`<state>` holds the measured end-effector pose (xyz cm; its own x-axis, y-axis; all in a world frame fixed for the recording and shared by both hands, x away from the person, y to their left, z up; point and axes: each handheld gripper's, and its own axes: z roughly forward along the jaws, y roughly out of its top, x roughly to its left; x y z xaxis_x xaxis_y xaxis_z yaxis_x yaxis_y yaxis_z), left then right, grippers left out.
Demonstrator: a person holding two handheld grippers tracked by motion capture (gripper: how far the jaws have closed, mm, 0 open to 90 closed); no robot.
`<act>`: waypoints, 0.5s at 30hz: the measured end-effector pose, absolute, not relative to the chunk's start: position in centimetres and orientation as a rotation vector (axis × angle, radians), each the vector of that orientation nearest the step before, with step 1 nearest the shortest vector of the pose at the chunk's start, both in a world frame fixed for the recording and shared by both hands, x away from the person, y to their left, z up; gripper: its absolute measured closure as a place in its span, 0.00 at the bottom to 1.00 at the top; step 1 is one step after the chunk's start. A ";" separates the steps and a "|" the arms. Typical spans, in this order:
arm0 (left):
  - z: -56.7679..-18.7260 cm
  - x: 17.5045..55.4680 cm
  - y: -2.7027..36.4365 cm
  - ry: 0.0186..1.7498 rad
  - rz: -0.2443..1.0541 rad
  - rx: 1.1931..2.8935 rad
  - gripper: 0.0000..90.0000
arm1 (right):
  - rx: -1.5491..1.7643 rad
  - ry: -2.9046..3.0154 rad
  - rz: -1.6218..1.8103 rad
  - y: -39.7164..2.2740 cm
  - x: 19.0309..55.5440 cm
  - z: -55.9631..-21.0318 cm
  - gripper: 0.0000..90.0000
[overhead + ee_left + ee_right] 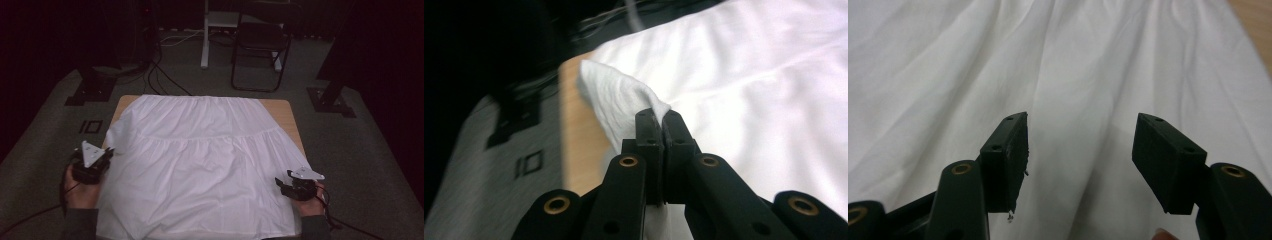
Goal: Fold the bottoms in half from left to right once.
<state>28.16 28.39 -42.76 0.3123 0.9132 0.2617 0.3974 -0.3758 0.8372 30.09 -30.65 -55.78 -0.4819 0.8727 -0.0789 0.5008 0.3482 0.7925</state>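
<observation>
White cloth (200,160) is lying spread over the bench (280,107), hanging off the near edge by the person. Down at the near right corner, the right gripper (286,184) is sitting with its jaws spread, pinching nothing, and the cloth is lying just ahead of it. A bit farther up the left side, the left gripper (659,117) is pinching the cloth's left edge tight and holding it up. So the left one is doing the holding; I think the right one is getting ready to grab next.
</observation>
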 end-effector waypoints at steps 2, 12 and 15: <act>-42.4 28.5 26.5 1.089 0.950 1.931 0.98 | 1.194 2.132 0.979 -30.4 30.3 -56.1 0.43; -44.2 32.4 16.4 0.840 0.722 2.031 0.98 | 1.174 2.177 0.951 -29.3 30.9 -56.9 0.43; -44.4 33.0 13.7 0.799 0.661 2.029 0.98 | 1.179 2.177 0.961 -29.2 31.0 -57.0 0.43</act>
<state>32.99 13.72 -44.37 0.6580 0.7359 0.1599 0.2951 -0.4473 0.8443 31.01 -29.19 -56.98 -0.5131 0.8546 -0.0800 0.5169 0.3820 0.7661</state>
